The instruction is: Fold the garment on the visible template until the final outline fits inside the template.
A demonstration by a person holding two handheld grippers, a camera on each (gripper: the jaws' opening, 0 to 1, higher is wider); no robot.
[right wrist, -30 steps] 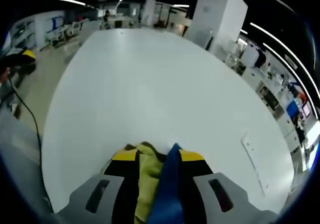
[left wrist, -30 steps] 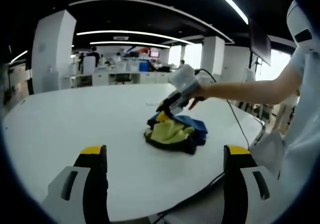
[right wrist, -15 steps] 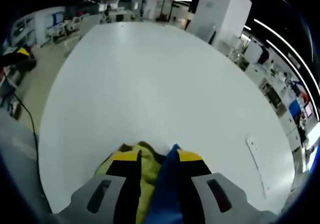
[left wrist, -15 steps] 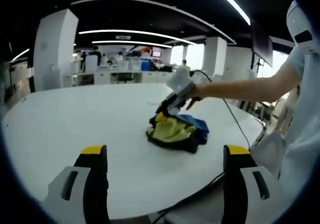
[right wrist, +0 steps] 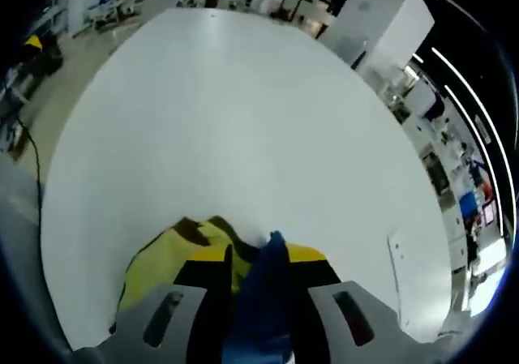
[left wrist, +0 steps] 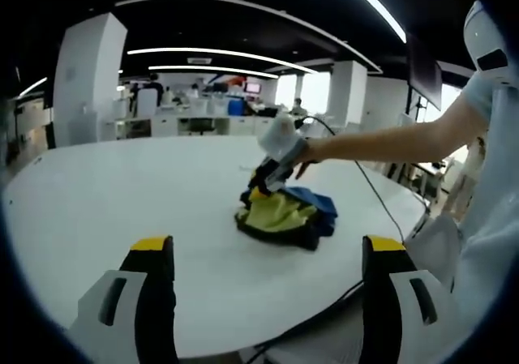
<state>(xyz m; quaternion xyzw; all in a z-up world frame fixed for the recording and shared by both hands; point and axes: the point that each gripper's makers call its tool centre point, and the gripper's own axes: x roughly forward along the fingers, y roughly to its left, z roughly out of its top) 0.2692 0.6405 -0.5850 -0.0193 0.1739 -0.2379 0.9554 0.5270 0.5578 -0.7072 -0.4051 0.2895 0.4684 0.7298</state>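
Left gripper view looks across a wide white counter (left wrist: 122,194) in an open office, with the left hand-held gripper (left wrist: 268,254) low at the bottom, its two yellow-tipped jaws standing far apart and holding nothing. Out on the counter, toward its right edge, lies the garment (left wrist: 284,216), a crumpled heap of yellow, blue and black cloth. The right hand-held gripper (left wrist: 261,187) reaches in from the right at the end of a person's bare arm (left wrist: 389,143) and meets the top left of the heap, its tips down in the cloth. A black cable (left wrist: 381,198) trails from that gripper over the counter's edge. In the right gripper view the right hand-held gripper (right wrist: 258,259) rises from the bottom with its yellow-tipped jaws drawn close on a fold of the garment's blue cloth (right wrist: 263,287) that stands up between them. Yellow cloth with black trim (right wrist: 174,246) spreads to the left of the jaws, resting on the counter (right wrist: 243,121). A small pale rectangle (right wrist: 399,271) lies flat on the counter off to the right, well apart from the garment.
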